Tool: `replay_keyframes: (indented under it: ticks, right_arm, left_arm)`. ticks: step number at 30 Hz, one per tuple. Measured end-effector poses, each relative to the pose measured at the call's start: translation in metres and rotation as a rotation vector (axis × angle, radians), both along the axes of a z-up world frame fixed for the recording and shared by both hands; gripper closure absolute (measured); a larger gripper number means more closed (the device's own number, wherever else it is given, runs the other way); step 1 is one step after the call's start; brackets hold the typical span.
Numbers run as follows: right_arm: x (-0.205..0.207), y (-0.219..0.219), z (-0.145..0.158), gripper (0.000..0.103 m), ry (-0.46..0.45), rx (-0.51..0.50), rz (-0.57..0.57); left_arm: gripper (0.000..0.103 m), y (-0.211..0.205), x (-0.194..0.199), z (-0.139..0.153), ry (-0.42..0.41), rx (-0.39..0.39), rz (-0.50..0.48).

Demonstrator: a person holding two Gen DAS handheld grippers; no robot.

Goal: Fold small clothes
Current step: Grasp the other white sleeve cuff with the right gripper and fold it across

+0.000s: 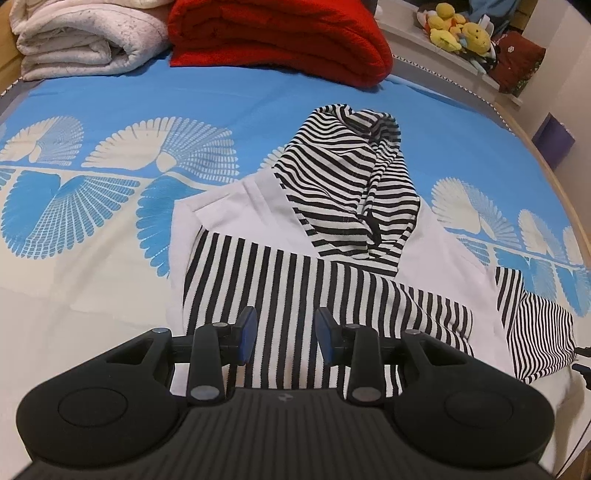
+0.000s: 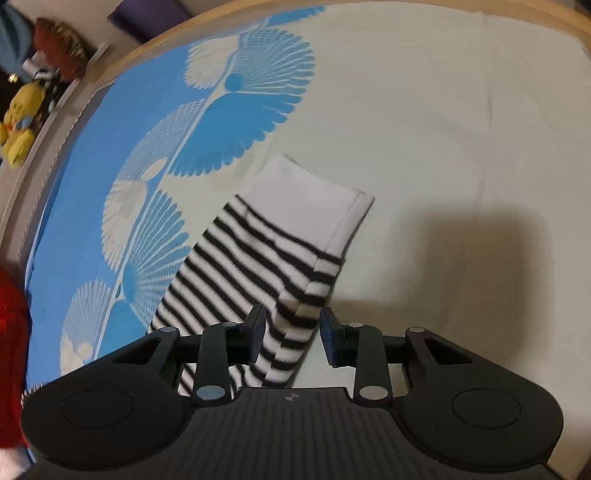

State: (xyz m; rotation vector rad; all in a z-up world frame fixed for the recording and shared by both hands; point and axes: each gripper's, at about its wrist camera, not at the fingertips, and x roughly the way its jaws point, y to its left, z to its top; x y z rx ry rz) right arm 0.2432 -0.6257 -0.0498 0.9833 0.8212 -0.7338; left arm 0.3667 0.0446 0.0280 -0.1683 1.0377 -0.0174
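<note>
A small black-and-white striped hooded top [image 1: 280, 280] lies flat on the bed, its striped hood [image 1: 347, 177] folded down over the white chest panel. My left gripper [image 1: 286, 336] hovers open over the top's lower striped part, nothing between its blue pads. One sleeve [image 2: 266, 251] with a white cuff [image 2: 314, 195] stretches out over the sheet in the right wrist view. My right gripper [image 2: 293, 334] stands open low over that sleeve. The cloth runs between the fingers, close to the left pad and clear of the right one.
The blue and cream patterned bedsheet [image 1: 92, 206] covers the bed. A folded red blanket [image 1: 280, 33] and a folded white blanket [image 1: 85, 37] lie at the far end. Yellow plush toys [image 1: 458, 29] sit on a shelf beyond the wooden bed edge [image 1: 554, 177].
</note>
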Motion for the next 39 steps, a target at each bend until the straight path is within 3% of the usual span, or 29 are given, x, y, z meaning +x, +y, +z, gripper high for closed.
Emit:
replay_keyframes:
  ticks: [11, 13, 14, 17, 24, 28, 32, 35, 39]
  right_arm:
    - [0.011, -0.003, -0.018, 0.069, -0.02, -0.077, -0.036]
    - [0.013, -0.002, -0.018, 0.077, -0.013, -0.095, -0.045]
    - [0.013, -0.001, -0.018, 0.089, -0.005, -0.104, -0.05]
    - [0.014, 0.001, -0.018, 0.096, -0.006, -0.113, -0.062]
    - [0.013, 0.003, -0.017, 0.096, 0.001, -0.12, -0.071]
    - [0.02, 0.013, -0.004, 0.1, 0.016, -0.205, -0.046]
    - [0.036, 0.042, 0.027, 0.1, -0.006, -0.372, 0.032]
    - [0.055, 0.094, 0.07, 0.1, -0.084, -0.559, 0.175]
    - [0.065, 0.218, 0.135, 0.1, -0.313, -0.726, 0.483]
  left_arm:
    - [0.064, 0.001, 0.002, -0.001, 0.003, -0.006, -0.006]
    - [0.064, 0.001, 0.002, -0.001, 0.006, -0.006, -0.004]
    - [0.064, 0.0, 0.002, -0.001, 0.006, -0.008, -0.004]
    - [0.064, 0.0, 0.001, -0.001, 0.004, -0.009, -0.008]
    - [0.064, 0.001, 0.001, -0.001, 0.004, -0.008, -0.009]
    - [0.064, 0.004, 0.0, -0.001, 0.003, -0.011, -0.007]
    - [0.064, 0.007, 0.0, 0.001, 0.001, -0.018, -0.001]
    - [0.064, 0.011, 0.0, 0.004, -0.004, -0.027, 0.007]
    - [0.064, 0.023, 0.001, 0.01, -0.015, -0.046, 0.035]
